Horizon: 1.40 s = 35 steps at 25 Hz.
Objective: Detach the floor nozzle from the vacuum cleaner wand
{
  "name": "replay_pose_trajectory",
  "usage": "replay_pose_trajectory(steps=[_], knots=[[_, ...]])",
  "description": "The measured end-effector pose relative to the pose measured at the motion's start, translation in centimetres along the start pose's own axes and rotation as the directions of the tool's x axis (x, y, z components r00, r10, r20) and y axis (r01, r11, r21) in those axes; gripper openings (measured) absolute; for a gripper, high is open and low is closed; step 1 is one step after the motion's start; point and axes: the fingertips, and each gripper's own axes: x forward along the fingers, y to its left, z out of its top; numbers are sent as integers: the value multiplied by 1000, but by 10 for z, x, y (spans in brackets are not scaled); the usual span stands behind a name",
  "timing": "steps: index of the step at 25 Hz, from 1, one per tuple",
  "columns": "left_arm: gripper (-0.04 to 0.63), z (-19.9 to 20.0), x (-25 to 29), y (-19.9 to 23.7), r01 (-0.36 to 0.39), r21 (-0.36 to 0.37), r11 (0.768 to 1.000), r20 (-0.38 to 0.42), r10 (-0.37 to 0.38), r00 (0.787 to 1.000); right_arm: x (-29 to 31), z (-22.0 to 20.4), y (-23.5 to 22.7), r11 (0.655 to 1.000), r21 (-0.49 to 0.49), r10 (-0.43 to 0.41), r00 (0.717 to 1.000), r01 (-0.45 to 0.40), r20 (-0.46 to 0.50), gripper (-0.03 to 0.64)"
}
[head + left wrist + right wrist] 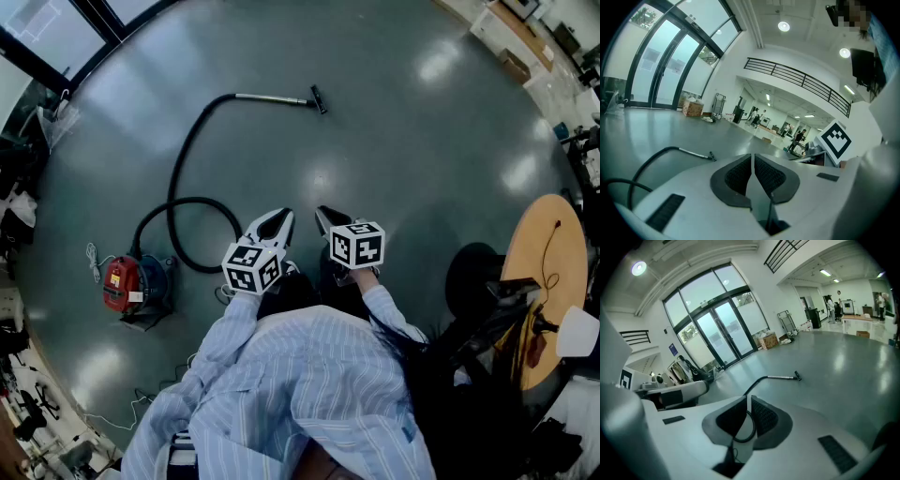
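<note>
A red and blue vacuum cleaner [129, 286] stands on the grey floor at the left. Its black hose [178, 187] loops away to a metal wand [274, 98] that ends in a small black floor nozzle [320, 98], lying far ahead of me. The wand and nozzle [711, 156] also show in the left gripper view, and the nozzle [798, 376] shows small in the right gripper view. My left gripper [278, 221] and right gripper [324, 218] are held side by side in front of me, both shut and empty, well short of the wand.
A round wooden table [547, 281] with a cable and a white object stands at the right, a black stool [473, 272] beside it. Clutter lines the left edge of the floor. Glass doors [722, 333] and distant people show in the gripper views.
</note>
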Motion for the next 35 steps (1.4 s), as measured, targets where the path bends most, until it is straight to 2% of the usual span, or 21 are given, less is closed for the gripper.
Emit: replay_pose_trajectory(steps=[13, 20, 35], knots=[[25, 4, -21, -3, 23, 10, 1000, 21, -23, 1000, -11, -9, 14, 999, 27, -30, 999, 29, 33, 34], [25, -2, -19, -2, 36, 15, 999, 2, -36, 999, -12, -9, 9, 997, 62, -46, 998, 42, 54, 34], [25, 13, -19, 14, 26, 7, 1000, 16, -26, 1000, -3, 1, 9, 997, 34, -71, 997, 69, 42, 34]])
